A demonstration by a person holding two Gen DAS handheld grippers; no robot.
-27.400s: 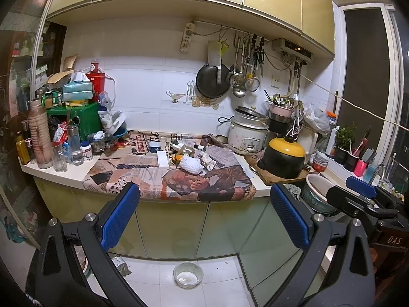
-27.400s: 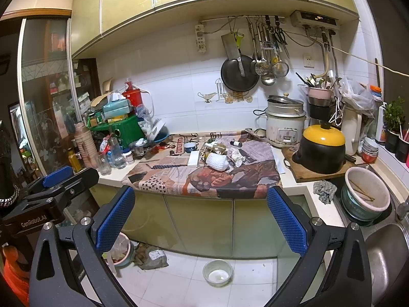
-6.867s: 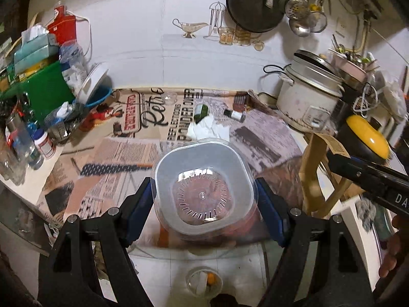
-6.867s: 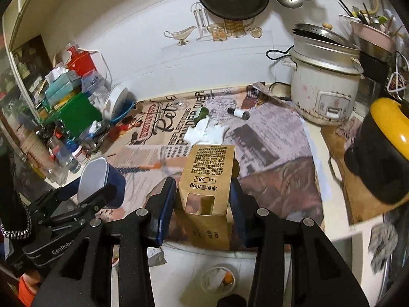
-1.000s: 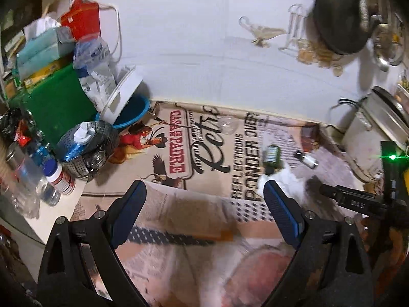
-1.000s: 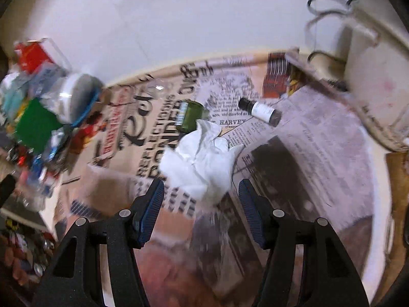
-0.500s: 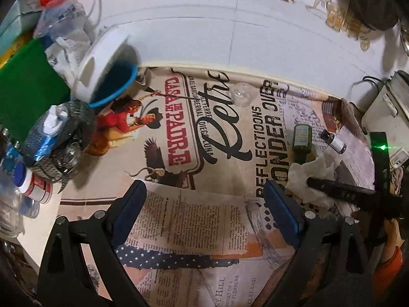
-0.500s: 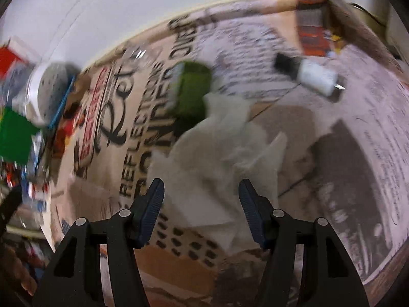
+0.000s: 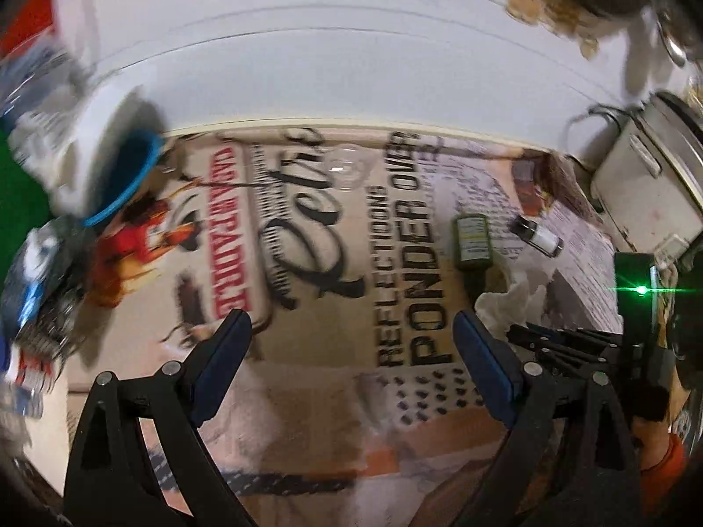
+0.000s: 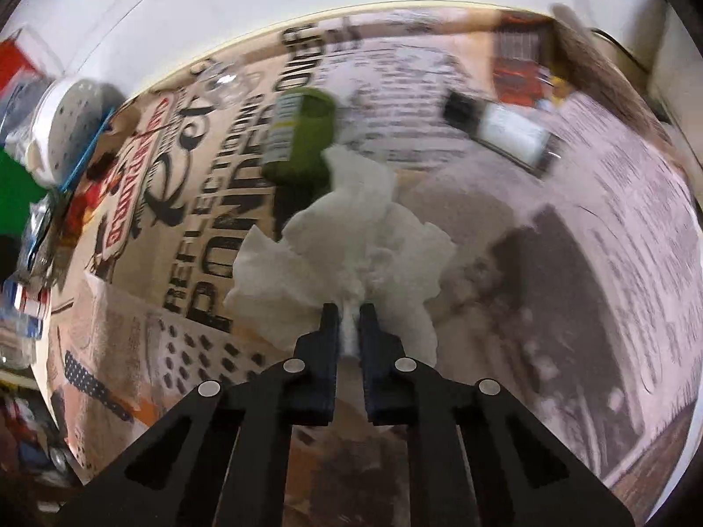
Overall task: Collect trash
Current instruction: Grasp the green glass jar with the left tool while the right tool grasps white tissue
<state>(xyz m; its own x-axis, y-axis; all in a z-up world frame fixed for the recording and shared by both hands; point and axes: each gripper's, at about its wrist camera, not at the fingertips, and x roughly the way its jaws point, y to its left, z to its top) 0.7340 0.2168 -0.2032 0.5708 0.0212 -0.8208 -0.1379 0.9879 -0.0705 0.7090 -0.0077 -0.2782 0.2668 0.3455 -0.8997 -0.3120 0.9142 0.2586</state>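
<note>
Tissue [image 10: 351,246] is the piece of trash I am on now, and my right gripper [image 10: 349,320] has just been closing on it: the two pads stand nearly together with a thin pinch of the white paper pressed between them. My left gripper [image 9: 351,338] is spread wide with nothing between its pads, hanging over the printed newspaper [image 9: 395,307] that covers the surface, just left of the tissue.

As I judge it, this item is gripped but not yet lifted or binned, so the carry and the drop remain. Two more likely pieces lie close by: a small green bottle [image 10: 303,131] on its side, touching the far edge of the tissue, and a small dark-capped vial [image 10: 501,131] with a white label, beyond the tissue and to its right, apart from it. No bin shows in either view.

The tissue itself is a crumpled white wad, soft and ruffled, its folds fanning out on both sides of my right gripper. It looks light and loose, so I expect a pinch on one fold to carry the whole wad.
</note>
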